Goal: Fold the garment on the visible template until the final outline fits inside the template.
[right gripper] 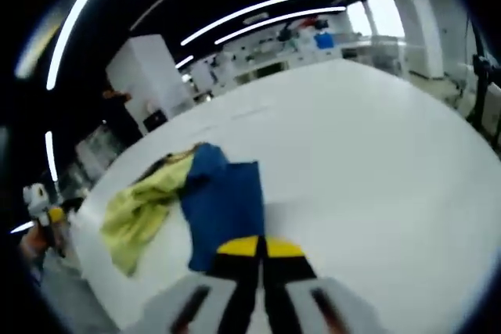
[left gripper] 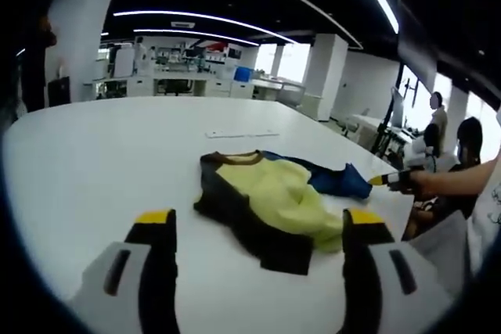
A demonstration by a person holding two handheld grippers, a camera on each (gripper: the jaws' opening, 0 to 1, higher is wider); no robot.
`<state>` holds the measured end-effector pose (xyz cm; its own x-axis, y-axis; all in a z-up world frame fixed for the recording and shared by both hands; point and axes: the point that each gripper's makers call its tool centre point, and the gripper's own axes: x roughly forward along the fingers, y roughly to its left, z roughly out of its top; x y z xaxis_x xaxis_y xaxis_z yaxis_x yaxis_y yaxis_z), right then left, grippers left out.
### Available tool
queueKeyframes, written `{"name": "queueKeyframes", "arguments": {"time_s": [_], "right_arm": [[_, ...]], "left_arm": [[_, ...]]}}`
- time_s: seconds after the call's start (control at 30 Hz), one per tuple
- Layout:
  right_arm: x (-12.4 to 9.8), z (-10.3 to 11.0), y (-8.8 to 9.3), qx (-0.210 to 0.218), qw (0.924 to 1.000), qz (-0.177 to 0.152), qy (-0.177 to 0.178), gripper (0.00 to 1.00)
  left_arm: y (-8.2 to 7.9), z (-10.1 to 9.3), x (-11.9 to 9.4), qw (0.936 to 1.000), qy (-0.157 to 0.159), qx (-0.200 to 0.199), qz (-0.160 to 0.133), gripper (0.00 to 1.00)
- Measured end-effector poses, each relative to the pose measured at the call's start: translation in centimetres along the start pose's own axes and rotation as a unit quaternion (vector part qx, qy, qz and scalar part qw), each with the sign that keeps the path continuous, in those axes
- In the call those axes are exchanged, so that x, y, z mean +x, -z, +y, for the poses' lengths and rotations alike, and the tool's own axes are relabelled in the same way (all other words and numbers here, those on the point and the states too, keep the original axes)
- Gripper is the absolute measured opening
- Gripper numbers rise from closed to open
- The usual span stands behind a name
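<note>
A garment in yellow-green, black and blue is lying crumpled on a large white table in an open-plan room lit by long ceiling strips. In the left gripper view, the garment is sitting toward the near right part of the table, its dark brown neckline facing away and its blue part trailing off to the right. The left gripper is hovering just short of the garment with its two yellow-tipped black jaws spread wide apart, and it is holding nothing. At the right edge of this view, a hand is bringing the right gripper up against the blue part of the garment.

In the right gripper view, the right gripper is showing its two yellow-tipped jaws pressed together, pinching the near edge of the blue fabric. The blue part is stretching away from the jaws, and the yellow-green part is lying to its left on the table. The left gripper is appearing small at the far left edge.

Two thin pale strips are lying flat on the table beyond the garment. No writing, label or brand mark is legible on the garment or grippers. People are sitting at desks in the right background.
</note>
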<state>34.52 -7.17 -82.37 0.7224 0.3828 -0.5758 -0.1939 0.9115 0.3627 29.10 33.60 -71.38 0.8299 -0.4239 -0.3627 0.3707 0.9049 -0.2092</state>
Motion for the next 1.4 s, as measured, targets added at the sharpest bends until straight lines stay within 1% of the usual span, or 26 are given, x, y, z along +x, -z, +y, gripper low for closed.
{"name": "queueKeyframes", "arguments": {"time_s": [0.07,0.13,0.2,0.33,0.47,0.57,0.73,0.8,0.83,0.87,0.93,0.97,1.0,1.03,1.07,1.1,1.13,1.17,1.2,1.23,1.33,1.4], "right_arm": [[0.1,-0.3,0.7,0.004,0.9999,0.006,0.008,0.0],[-0.2,-0.2,1.0,0.006,0.9999,0.008,0.01,0.0],[0.0,-0.6,1.6,0.006,0.9997,0.015,0.021,0.0],[-0.6,-0.1,2.4,0.011,0.9995,0.019,0.023,0.0],[-0.8,-0.1,2.9,0.018,0.9993,0.023,0.024,0.0],[-1.0,0.3,3.4,0.016,0.9993,0.025,0.024,0.0],[-0.8,0.0,3.1,0.013,0.9992,0.026,0.026,0.0],[-0.9,0.1,2.9,-0.006,0.9993,0.026,0.027,0.0],[-1.0,-0.1,2.7,-0.036,0.9984,0.025,0.036,0.0],[-1.0,0.0,2.5,-0.047,0.998,0.021,0.036,0.02],[-0.9,0.1,2.2,-0.052,0.9979,0.016,0.037,0.11],[-1.0,0.6,2.0,-0.055,0.9978,0.015,0.035,0.11],[-1.0,1.3,1.5,-0.072,0.997,0.005,0.028,0.11],[-0.9,1.4,1.4,-0.079,0.9964,0.004,0.029,0.13],[-0.7,1.7,1.1,-0.099,0.9947,0.005,0.028,0.16],[-0.7,2.4,1.0,-0.111,0.9934,0.008,0.027,0.19],[-0.6,3.4,0.8,-0.133,0.9909,0.007,0.02,0.21],[-0.5,3.3,0.5,-0.144,0.9893,0.01,0.015,0.21],[-0.3,3.8,0.4,-0.155,0.9878,0.012,0.009,0.2],[-0.1,4.6,0.3,-0.165,0.9862,0.013,0.004,0.2],[0.5,6.0,0.2,-0.189,0.9818,0.017,-0.007,0.19],[1.3,7.1,0.5,-0.203,0.9785,0.028,-0.016,0.17]], "left_arm": [[0.1,-0.1,0.1,1.0,0.001,-0.001,0.001,0.84],[0.3,-0.1,0.1,1.0,0.002,-0.002,0.002,0.84],[0.4,-0.1,0.0,1.0,0.001,-0.003,0.002,0.84],[0.5,-0.1,0.0,1.0,0.001,-0.005,0.002,0.84],[0.5,-0.2,0.0,1.0,0.001,-0.007,0.001,0.84],[0.5,-0.4,0.0,1.0,0.002,-0.007,0.0,0.84],[0.6,-0.4,0.1,1.0,0.005,-0.008,0.0,0.84],[0.7,-0.3,0.1,0.9999,0.004,-0.01,-0.001,0.84],[0.7,-0.3,0.0,0.9999,0.003,-0.01,-0.001,0.84],[0.7,-0.3,0.0,0.9999,0.003,-0.011,-0.001,0.84],[0.7,-0.2,0.0,0.9999,0.003,-0.012,-0.002,0.84],[0.8,-0.2,0.0,0.9999,0.003,-0.013,-0.001,0.84],[1.0,0.0,-0.1,0.9999,0.003,-0.014,0.0,0.84],[1.0,0.0,-0.1,0.9999,0.002,-0.015,0.0,0.84],[1.1,0.0,-0.1,0.9999,0.002,-0.016,-0.001,0.84],[1.1,0.0,-0.1,0.9998,0.002,-0.017,-0.001,0.84],[1.1,0.0,-0.1,0.9998,0.002,-0.018,-0.001,0.84],[1.1,0.0,-0.1,0.9998,0.002,-0.018,-0.001,0.84],[1.1,0.0,-0.1,0.9998,0.001,-0.019,-0.001,0.84],[1.2,0.1,-0.2,0.9998,0.001,-0.02,-0.001,0.84],[1.3,0.1,-0.2,0.9998,0.0,-0.02,-0.001,0.84],[1.3,0.2,-0.3,0.9997,-0.001,-0.022,-0.002,0.84]]}}
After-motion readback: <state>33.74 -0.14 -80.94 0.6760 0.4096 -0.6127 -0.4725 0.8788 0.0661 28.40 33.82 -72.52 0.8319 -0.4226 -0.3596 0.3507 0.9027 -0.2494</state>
